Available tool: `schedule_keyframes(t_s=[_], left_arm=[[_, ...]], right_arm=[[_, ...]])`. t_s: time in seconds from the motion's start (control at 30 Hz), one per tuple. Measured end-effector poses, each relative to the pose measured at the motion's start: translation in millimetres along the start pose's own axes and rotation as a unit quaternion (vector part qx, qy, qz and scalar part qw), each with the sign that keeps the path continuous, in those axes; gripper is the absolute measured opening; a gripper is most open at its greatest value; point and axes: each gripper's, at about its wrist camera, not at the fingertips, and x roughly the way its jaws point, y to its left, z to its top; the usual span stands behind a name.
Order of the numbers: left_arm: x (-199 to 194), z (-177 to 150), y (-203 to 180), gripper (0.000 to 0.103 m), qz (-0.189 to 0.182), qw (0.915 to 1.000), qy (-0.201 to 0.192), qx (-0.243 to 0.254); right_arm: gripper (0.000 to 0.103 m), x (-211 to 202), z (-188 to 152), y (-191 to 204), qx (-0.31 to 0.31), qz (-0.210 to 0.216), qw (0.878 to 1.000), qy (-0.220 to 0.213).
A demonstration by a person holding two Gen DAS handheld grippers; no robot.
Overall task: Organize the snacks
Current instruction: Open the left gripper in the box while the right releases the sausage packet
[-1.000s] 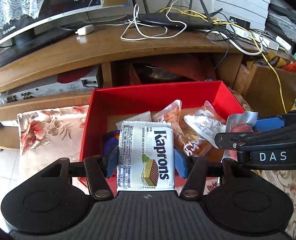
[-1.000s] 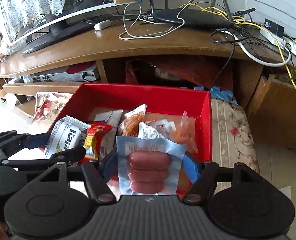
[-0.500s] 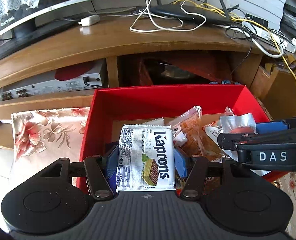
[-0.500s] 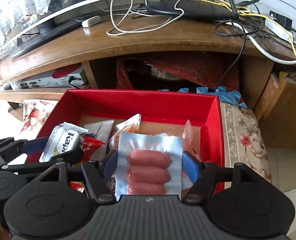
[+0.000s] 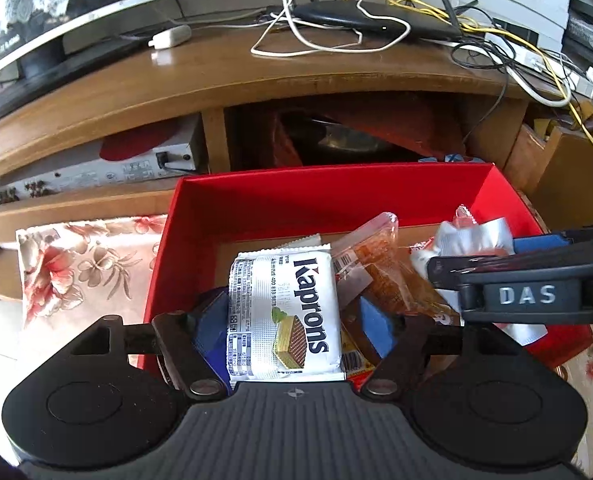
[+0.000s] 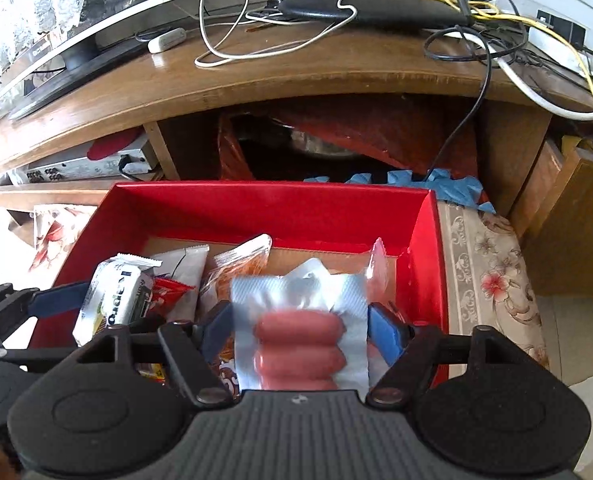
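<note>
- Left wrist view showed the left gripper [image 5: 292, 322] hanging over the near part of the red box [image 5: 328, 196], its jaws opening
- the white Kaprons wafer packet [image 5: 283, 314] lay between the blue pads [image 5: 374, 326], with a clear gap on the right pad's side; on the left the packet's edge sat just beside the pad, so the grip looked released
- beyond the packet, inside the box, lay an orange snack in a clear wrapper [image 5: 380, 264] and a crumpled silver wrapper [image 5: 476, 236]
- the right gripper's black finger, marked DAS, crossed the right side of that view above the box's right part
- Right wrist view showed the right gripper [image 6: 299, 330] over the same box, its jaws opening too
- the silver sausage pack [image 6: 300, 332], with pink sausages stacked in it, sat between those pads; it was blurred, so whether either pad touched it was hard to judge, though gaps seemed to show on both sides
- to the left in that view the wafer packet stood tilted beside a red wrapper [image 6: 172, 292], with the left gripper's blue pad next to it
- the box rested on a floral cloth [image 6: 492, 280] in front of a wooden TV stand [image 6: 296, 76] strewn with cables and a black router [image 6: 376, 8]
</note>
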Motion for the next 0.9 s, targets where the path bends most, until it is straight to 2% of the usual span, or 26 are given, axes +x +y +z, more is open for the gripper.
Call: schedule_keyframes(t_s=[0.3,0.53,0.9], left_arm=[[-7.6,-3.5,-6.9,0.083,0.007,0.9998,-0.003,0.021],[-16.6,-13.5,-10.1,0.083,0.010,0.9996,0.008,0.024],[-62.5,-23.1,-26.9,0.085,0.020,0.9987,-0.007,0.046]], right_arm=[[0.087,-15.6,2.1,-3.9,0.015,0.004,1.000,-0.024],[0.087,-32.5,-5.0,-7.0,0.022,0.008,0.999,-0.029],[0.088,-92.6,-32.0,-17.0,0.030,0.014,0.999,-0.040]])
